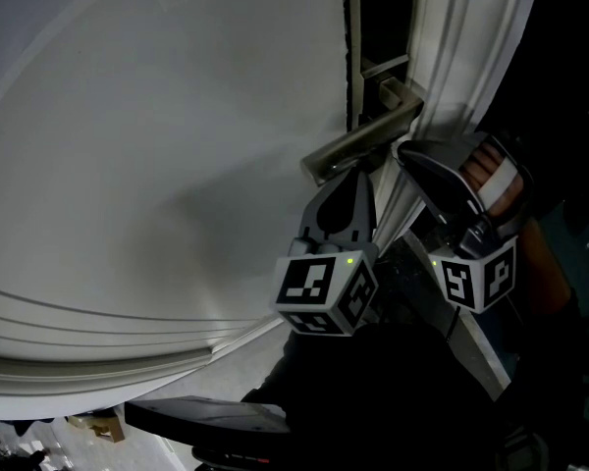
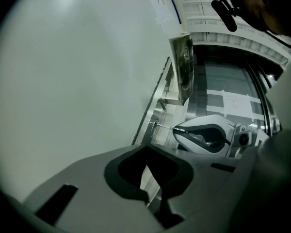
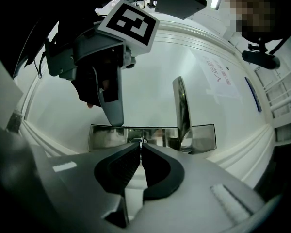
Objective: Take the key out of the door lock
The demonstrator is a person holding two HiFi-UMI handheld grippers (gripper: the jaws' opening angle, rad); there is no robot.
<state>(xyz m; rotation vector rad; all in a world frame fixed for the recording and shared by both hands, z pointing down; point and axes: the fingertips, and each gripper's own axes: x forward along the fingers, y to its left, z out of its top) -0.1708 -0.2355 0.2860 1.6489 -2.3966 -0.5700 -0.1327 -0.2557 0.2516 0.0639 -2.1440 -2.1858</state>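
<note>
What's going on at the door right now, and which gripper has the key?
A person is working the white door with two handheld grippers. The right gripper is shut on the key, which looks not yet out of the metal lock plate, beside the door handle. The left gripper is shut and empty, its tip close to the plate's edge. The pull-out hasn't visibly happened.

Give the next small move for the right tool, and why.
Probably pull the right tool straight back from the lock plate, without twisting: its jaws are shut on the key, whose shaft runs into that plate. The left tool, shut and empty, hovers near the plate.
</note>
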